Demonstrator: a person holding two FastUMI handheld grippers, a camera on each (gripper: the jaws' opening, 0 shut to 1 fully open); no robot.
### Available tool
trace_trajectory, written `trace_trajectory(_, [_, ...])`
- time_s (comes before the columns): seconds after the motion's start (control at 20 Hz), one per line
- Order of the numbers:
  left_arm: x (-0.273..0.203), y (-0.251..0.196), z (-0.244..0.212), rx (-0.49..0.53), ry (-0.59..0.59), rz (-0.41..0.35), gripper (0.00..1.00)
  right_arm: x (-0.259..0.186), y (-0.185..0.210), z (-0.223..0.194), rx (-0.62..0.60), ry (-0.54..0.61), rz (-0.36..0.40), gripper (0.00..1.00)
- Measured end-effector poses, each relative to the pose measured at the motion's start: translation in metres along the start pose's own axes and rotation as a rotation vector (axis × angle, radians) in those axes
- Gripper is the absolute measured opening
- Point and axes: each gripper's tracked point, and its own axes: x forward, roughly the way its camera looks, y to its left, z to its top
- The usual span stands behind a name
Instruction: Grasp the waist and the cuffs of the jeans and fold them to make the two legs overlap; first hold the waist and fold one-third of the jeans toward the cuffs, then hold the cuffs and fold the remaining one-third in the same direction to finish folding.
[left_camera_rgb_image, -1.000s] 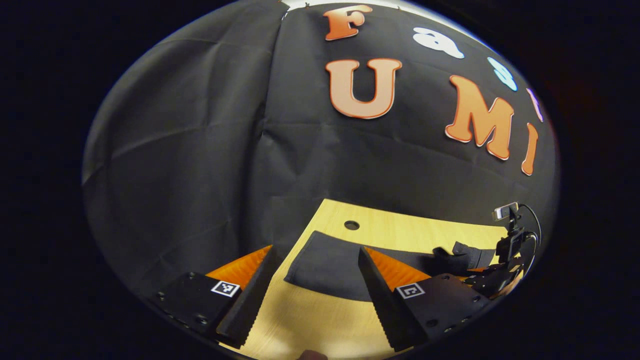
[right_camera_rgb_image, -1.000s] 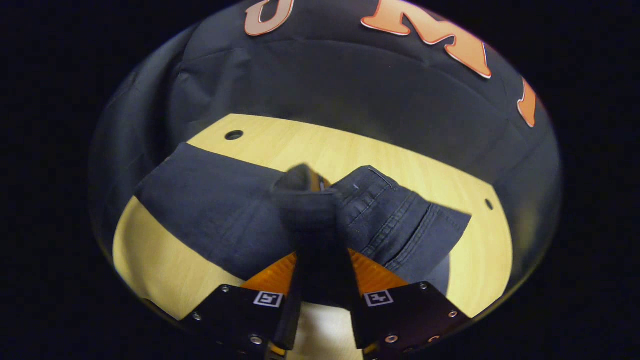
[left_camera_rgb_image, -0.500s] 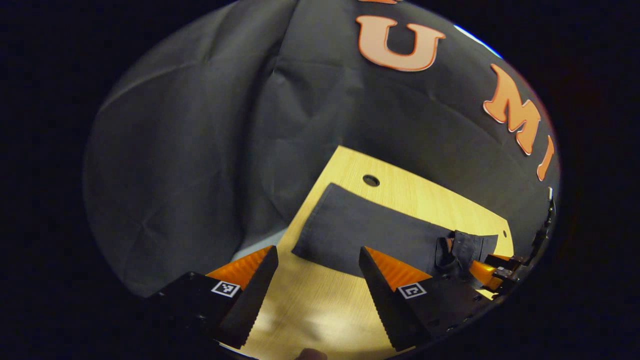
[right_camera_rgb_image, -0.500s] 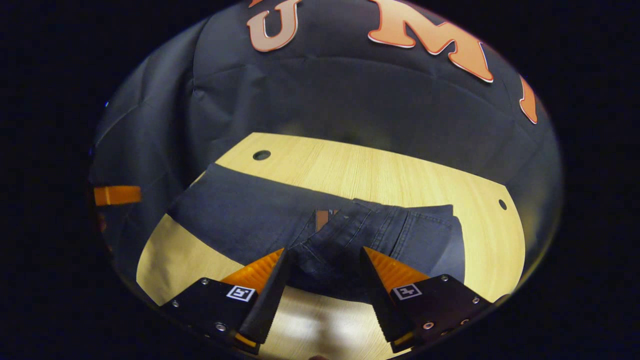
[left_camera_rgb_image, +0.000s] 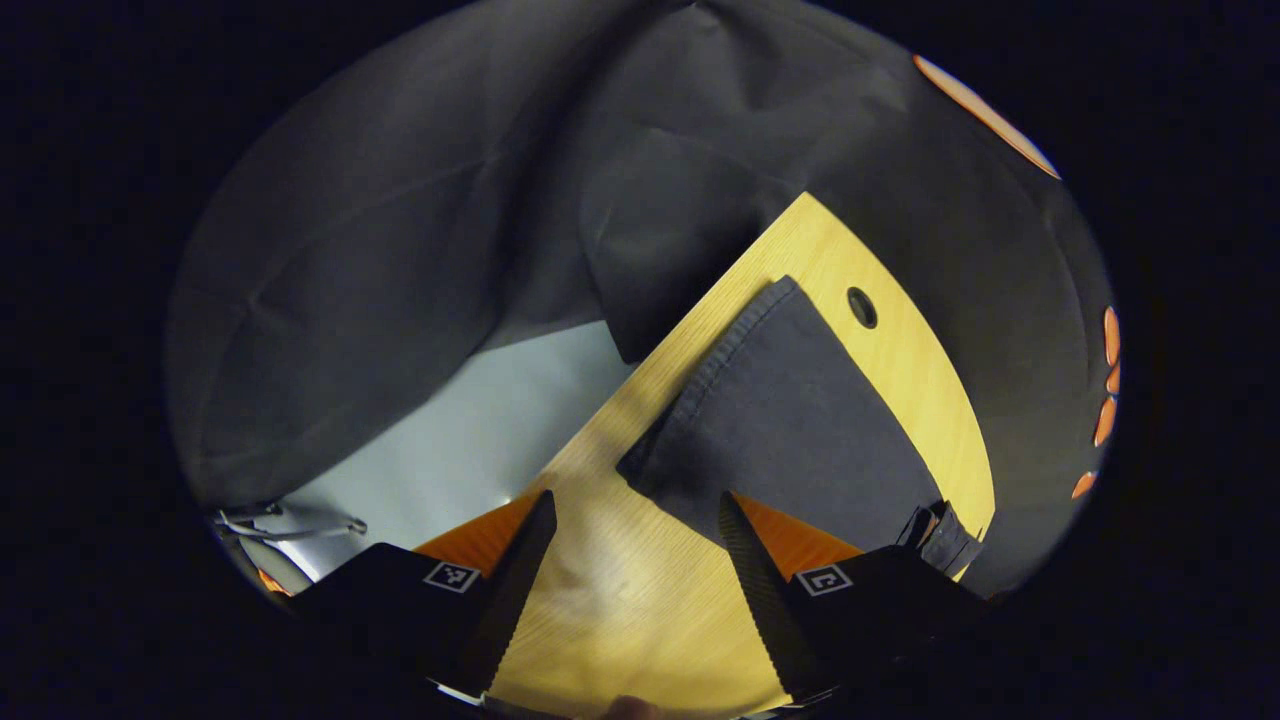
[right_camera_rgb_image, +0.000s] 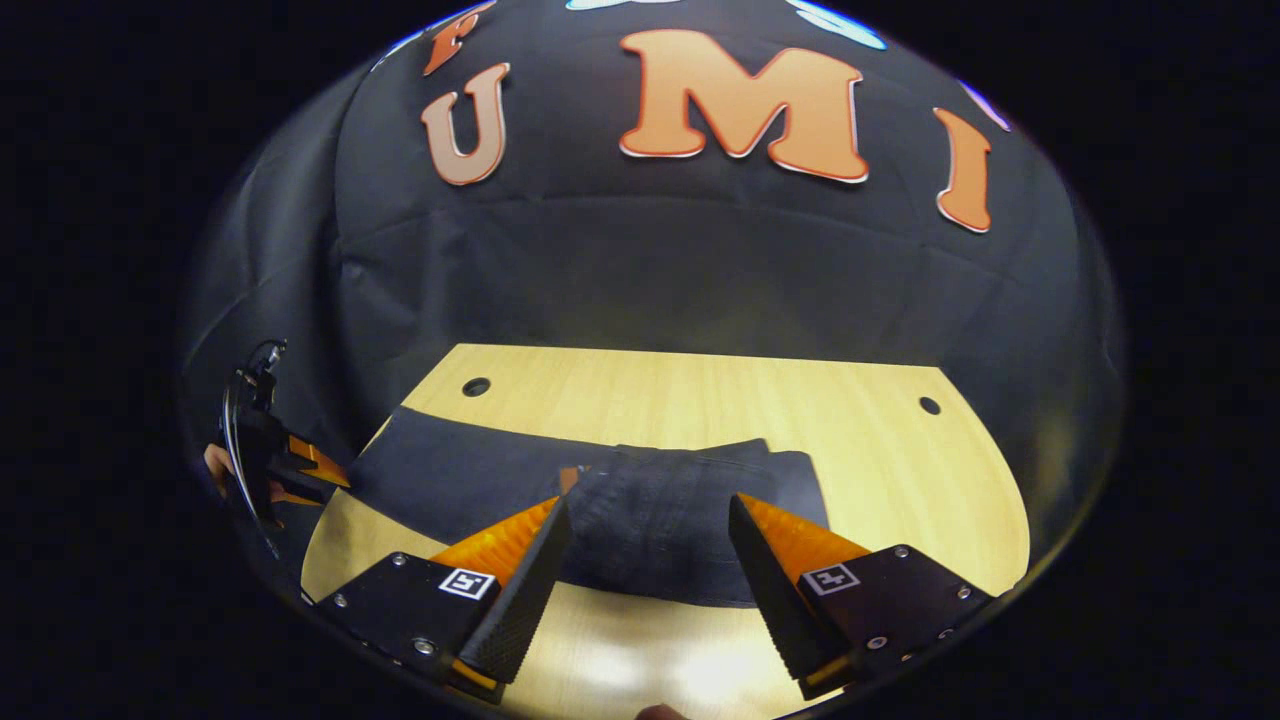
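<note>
While the dark blue denim jeans lie flat on the pale wooden table, the right gripper hangs just above the table's near part with its jaws spread apart and nothing between them. Through the gap between its fingers shows the folded-over waist end of the jeans, a thicker layer lying on top of the legs, with a small orange-brown patch at its left edge. The leg part stretches away to the left toward a round hole in the tabletop, and a second small hole sits far to the right on bare wood. At the left edge of the right gripper view, the left gripper appears beside the cuff end of the jeans, with a black cable looping behind it. In the left gripper view, the left gripper is likewise spread wide and grips nothing, poised over bare wood at the table's corner. The hemmed cuff end of the jeans lies just ahead of its fingers, running along the table edge, not touched by either finger. Beyond the table's edge in that view, a pale grey floor shows beneath the hanging black cloth wall.
</note>
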Motion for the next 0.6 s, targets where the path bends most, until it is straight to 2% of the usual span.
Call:
trace_trajectory(0.25, [0.01, -0.009, 0.0, 0.015, 0.03, 0.063, 0.99, -0.021, -0.036, -0.002, 0.041, -0.019, -0.057, 0.96])
trace_trajectory(0.5, [0.022, -0.015, 0.002, 0.068, 0.044, 0.259, 0.98, -0.039, -0.05, -0.002, 0.059, -0.036, -0.07, 0.97])
trace_trajectory(0.6, [0.026, -0.023, 0.004, 0.084, 0.022, 0.268, 0.99, -0.045, -0.048, 0.003, 0.063, -0.051, -0.056, 0.97])
